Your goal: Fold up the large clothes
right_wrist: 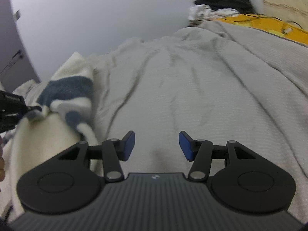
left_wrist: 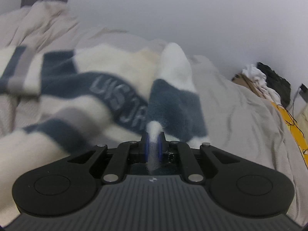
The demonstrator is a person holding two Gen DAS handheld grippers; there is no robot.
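Note:
A fleecy white and dark blue sweater (left_wrist: 107,88) with grey lettering lies rumpled on a bed, blurred by motion. My left gripper (left_wrist: 153,144) is shut on a fold of the sweater and lifts that part up off the bed. In the right wrist view the sweater (right_wrist: 67,94) hangs at the left, pinched by the left gripper (right_wrist: 37,108) at the frame's left edge. My right gripper (right_wrist: 156,146) is open and empty, low over the bare bed cover, to the right of the sweater.
A light grey wrinkled bed cover (right_wrist: 192,88) spreads under both grippers. A pile of white and black clothes (left_wrist: 265,79) and a yellow sheet (right_wrist: 269,27) lie at the far end. A pale wall stands behind; a dark cabinet (right_wrist: 11,53) is at the left.

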